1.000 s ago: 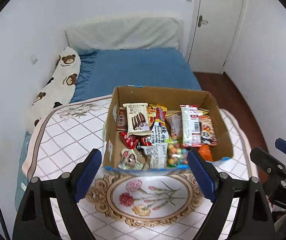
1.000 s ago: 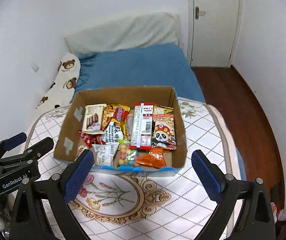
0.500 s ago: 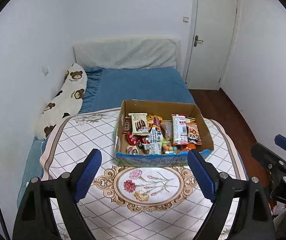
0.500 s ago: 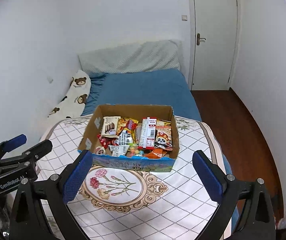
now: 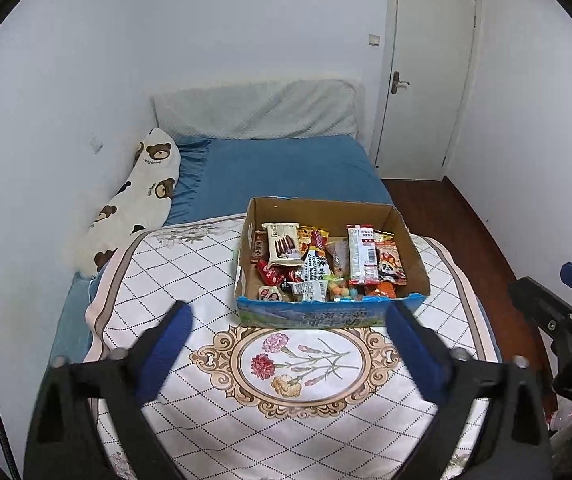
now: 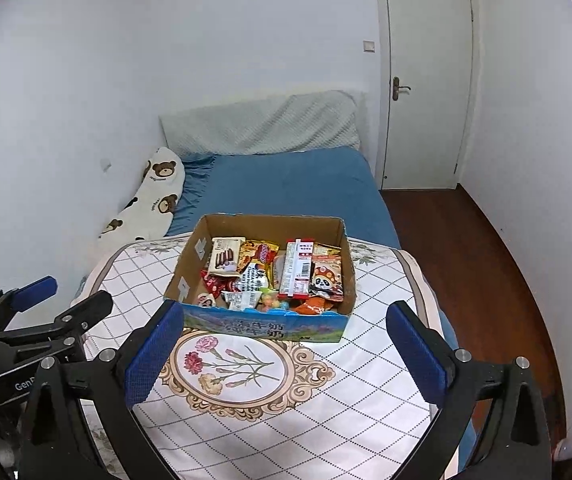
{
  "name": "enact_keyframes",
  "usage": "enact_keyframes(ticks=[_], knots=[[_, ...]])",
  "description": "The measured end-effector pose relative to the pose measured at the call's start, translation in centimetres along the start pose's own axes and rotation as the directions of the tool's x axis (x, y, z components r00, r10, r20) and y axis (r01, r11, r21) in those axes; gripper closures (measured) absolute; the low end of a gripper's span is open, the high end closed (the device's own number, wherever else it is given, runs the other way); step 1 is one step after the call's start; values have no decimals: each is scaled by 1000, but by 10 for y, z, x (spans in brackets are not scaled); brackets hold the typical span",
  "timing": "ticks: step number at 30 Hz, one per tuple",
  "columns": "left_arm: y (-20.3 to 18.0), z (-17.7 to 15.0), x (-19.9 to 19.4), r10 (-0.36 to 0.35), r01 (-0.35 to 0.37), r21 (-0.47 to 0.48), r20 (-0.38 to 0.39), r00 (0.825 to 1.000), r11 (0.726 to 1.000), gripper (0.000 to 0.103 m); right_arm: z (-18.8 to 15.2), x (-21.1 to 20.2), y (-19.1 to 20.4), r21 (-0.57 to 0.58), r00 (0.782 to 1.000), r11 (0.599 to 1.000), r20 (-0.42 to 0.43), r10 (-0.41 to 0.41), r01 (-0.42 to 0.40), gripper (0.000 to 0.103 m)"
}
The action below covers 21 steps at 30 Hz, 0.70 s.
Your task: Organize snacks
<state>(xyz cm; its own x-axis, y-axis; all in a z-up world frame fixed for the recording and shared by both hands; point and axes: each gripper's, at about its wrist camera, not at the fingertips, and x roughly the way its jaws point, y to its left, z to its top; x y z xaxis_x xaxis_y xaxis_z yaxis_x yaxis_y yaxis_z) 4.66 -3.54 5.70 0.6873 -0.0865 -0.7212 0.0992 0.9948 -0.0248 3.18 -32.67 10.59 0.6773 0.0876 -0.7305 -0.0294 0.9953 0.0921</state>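
The cardboard box (image 5: 332, 304) of snacks (image 5: 328, 262) sits mid-frame, long axis left-right, blue front facing the cameras. Lower packets overlap, unreadable. Left gripper (image 5: 288, 350) and right gripper (image 6: 283, 350) gape wide, empty.

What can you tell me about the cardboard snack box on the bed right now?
The cardboard box is an open-topped shallow tray of brown corrugated board; its front wall is printed blue with white characters. It sits flat on the quilted floral cover, near the far edge, with the blue sheet behind. It is packed with mixed snack packets lying flat or overlapping. Neither gripper touches it; both are open and short of the front wall.
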Motion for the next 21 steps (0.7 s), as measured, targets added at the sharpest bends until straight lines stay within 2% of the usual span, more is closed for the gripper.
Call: enact_keyframes(ticks=[6,21], knots=[[-1,5,24,30,-30,-6,-1,1000,1000,2,2,29,-8,16,999,999,-12,-33,33,0],[-2,18,123,46,-48,-14,-150,988,999,2,11,125,-28,52,990,994,-105,-94,100,0]])
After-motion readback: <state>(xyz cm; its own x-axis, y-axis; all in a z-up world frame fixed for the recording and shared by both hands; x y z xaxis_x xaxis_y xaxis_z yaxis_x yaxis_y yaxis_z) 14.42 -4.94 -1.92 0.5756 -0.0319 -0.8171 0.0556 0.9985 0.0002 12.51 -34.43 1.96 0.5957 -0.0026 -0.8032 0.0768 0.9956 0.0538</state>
